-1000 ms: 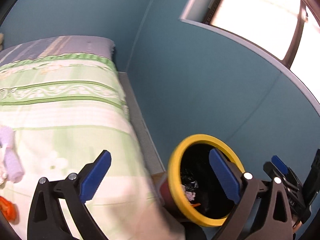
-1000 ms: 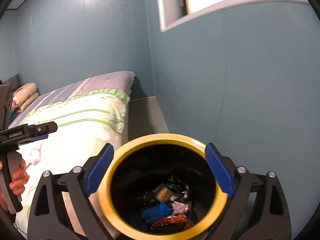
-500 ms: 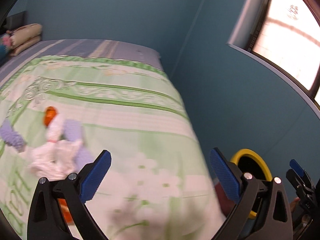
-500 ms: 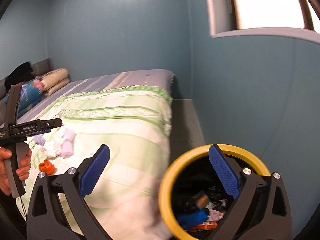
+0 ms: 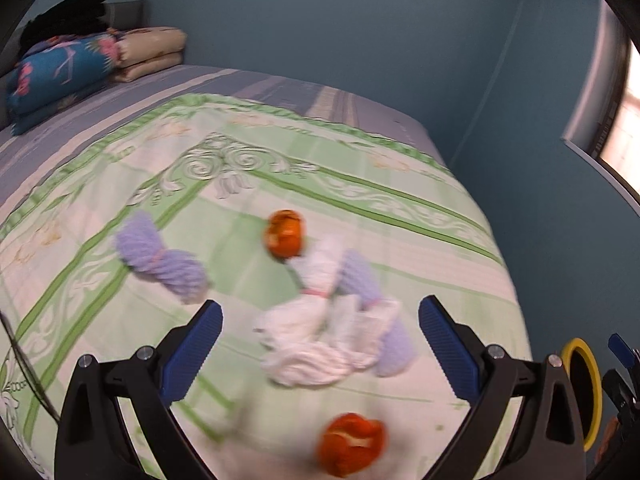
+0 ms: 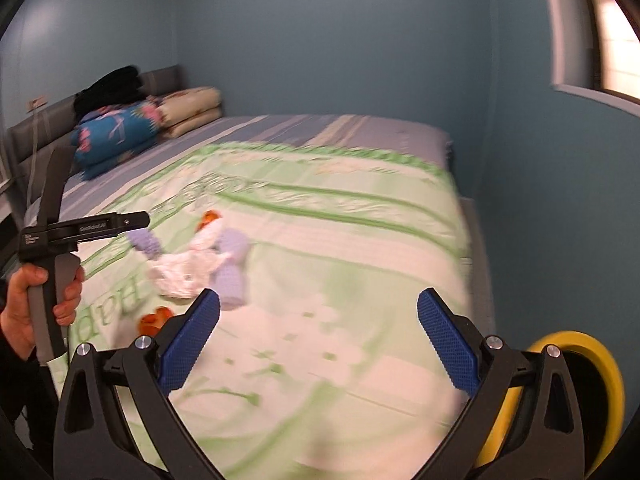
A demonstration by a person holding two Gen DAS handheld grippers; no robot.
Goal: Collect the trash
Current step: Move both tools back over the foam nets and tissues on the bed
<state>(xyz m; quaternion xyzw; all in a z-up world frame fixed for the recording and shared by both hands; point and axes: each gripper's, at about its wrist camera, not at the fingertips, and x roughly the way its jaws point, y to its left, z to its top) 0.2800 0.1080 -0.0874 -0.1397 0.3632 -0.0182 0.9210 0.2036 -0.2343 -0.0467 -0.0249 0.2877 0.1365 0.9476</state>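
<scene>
Your left claw [image 5: 320, 336] and right claw [image 6: 318, 330] both gape empty above the bed [image 5: 400, 184], its wall-side edge dropping to the yellow-rimmed bin [image 6: 576, 396]. Tissue wad [image 5: 320, 340] and orange scraps [image 5: 285, 238] lie mid-quilt, open cover around them. A second ago both claws faced the bin; they have swung over the bed.

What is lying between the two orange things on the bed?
In the left wrist view, a crumpled white tissue pile lies between the far orange peel and the near orange peel, with a purple roll tucked beside it.
</scene>
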